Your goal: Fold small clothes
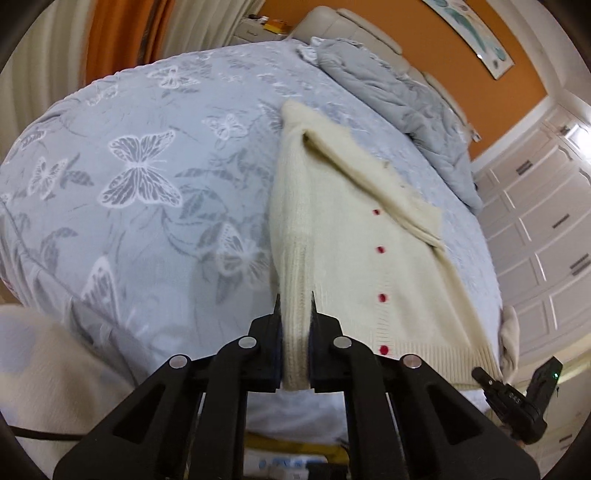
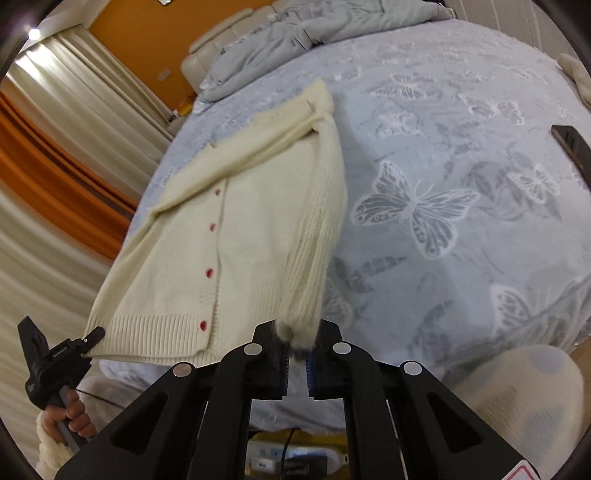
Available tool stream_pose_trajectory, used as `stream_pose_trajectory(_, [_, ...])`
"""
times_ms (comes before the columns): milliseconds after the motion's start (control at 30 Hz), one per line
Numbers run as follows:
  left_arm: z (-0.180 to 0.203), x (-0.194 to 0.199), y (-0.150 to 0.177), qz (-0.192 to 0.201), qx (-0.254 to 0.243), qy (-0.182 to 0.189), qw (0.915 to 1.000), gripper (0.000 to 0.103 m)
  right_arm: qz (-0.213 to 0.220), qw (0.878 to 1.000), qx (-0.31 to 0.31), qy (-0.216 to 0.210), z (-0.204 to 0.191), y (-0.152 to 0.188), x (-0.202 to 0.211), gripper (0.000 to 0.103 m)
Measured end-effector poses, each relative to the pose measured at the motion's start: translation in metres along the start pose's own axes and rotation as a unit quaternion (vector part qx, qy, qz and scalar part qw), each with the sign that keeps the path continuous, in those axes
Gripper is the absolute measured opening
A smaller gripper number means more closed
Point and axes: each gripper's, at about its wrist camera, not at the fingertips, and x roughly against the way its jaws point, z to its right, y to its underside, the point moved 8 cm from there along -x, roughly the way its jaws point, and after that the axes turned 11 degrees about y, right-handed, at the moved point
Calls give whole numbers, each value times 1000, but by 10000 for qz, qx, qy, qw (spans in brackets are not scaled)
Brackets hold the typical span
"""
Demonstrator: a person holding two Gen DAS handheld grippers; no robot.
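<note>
A cream knitted cardigan (image 1: 369, 277) (image 2: 177, 266) with red buttons lies front-up on the butterfly-print bedspread (image 1: 147, 203) (image 2: 443, 258). My left gripper (image 1: 295, 306) is shut on the ribbed cuff of the sleeve on the cardigan's left side, and the sleeve hangs taut from the shoulder. My right gripper (image 2: 297, 332) is shut on the fuzzy cuff end of the sleeve on the right side. In each view the other gripper (image 1: 480, 373) (image 2: 96, 332) shows beside a corner of the hem. What its fingers hold cannot be made out there.
A crumpled grey duvet (image 1: 388, 85) (image 2: 295, 22) lies at the head of the bed. A dark phone (image 2: 570, 144) rests on the bedspread at the right. White wardrobe doors (image 1: 535, 221) stand on one side and curtains (image 2: 55, 147) on the other. A person's hand (image 2: 74, 413) grips the left handle.
</note>
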Motion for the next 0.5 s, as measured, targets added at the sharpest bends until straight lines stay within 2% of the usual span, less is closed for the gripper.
stream_pose_trajectory(133, [18, 30, 24, -193, -269, 47, 9994, 8, 9, 9999, 132, -53, 13, 16, 37, 6])
stream_pose_trajectory(267, [28, 77, 64, -446, -505, 97, 9977, 8, -77, 9990, 445, -28, 24, 54, 84, 6])
stream_pose_trajectory(367, [36, 113, 85, -521, -445, 198, 9975, 8, -72, 9974, 718, -87, 23, 81, 120, 6])
stream_pose_trajectory(433, [45, 127, 82, -438, -334, 316, 9980, 8, 54, 9971, 723, -234, 16, 82, 142, 6])
stream_pose_trajectory(500, [63, 133, 62, -206, -485, 415, 9977, 8, 435, 9958, 701, -385, 4, 58, 162, 6])
